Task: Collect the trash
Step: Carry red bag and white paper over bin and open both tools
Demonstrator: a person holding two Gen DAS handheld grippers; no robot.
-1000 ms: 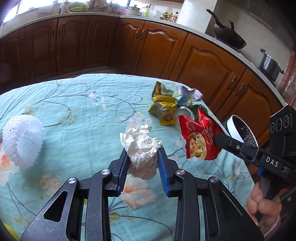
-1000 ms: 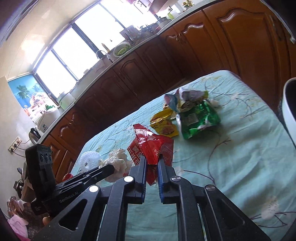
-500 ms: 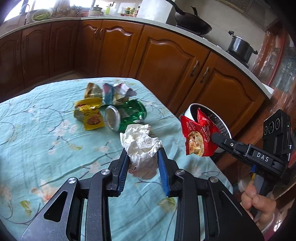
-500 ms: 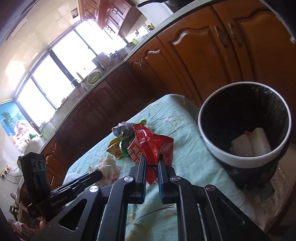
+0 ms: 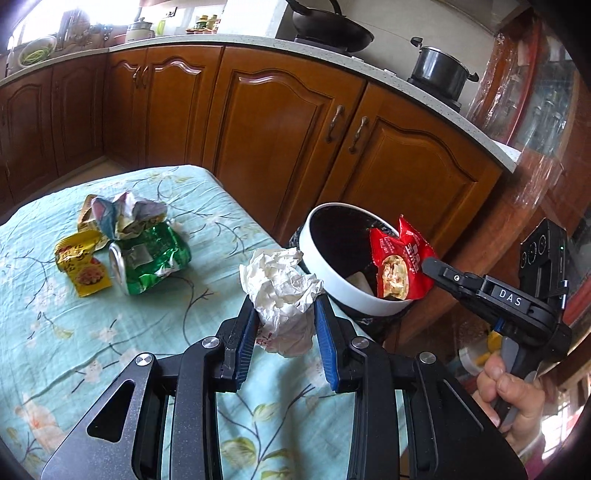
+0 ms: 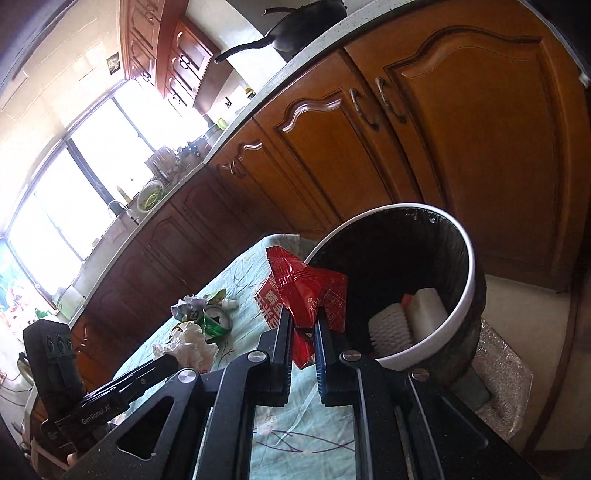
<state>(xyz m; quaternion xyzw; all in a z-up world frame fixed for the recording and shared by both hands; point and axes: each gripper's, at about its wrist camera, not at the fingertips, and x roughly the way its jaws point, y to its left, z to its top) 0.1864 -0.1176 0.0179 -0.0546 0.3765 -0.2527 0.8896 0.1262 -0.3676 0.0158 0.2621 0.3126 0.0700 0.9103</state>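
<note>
**Both grippers hold trash beside the bin**

The left gripper [image 5: 284, 314] has its jaws clamped on a crumpled white paper ball [image 5: 282, 291], which stands out above the blue pads [image 5: 246, 332]. It hangs over the corner of the table with the light green flowered cloth [image 5: 110, 332], close to the white rim of the trash bin [image 5: 325, 273].

The right gripper [image 6: 301, 325] has its jaws pressed together on a red snack wrapper [image 6: 306, 291]. In the left wrist view the red wrapper [image 5: 400, 266] is over the opening of the bin, at its near right rim. The bin has a black liner, and inside it lie a white ribbed foam net [image 6: 389, 326] and a white block [image 6: 428, 306] side by side.

On the table, well apart from the grippers, lie a crushed green can [image 5: 147, 258], a yellow snack packet [image 5: 83, 264] touching it on the left, and a crumpled silver-blue wrapper [image 5: 125, 214] just behind them.

Behind the bin stand brown wooden cabinets [image 5: 288, 122]. On the counter are a black wok [image 5: 328, 31] and a dark pot [image 5: 441, 68].
</note>
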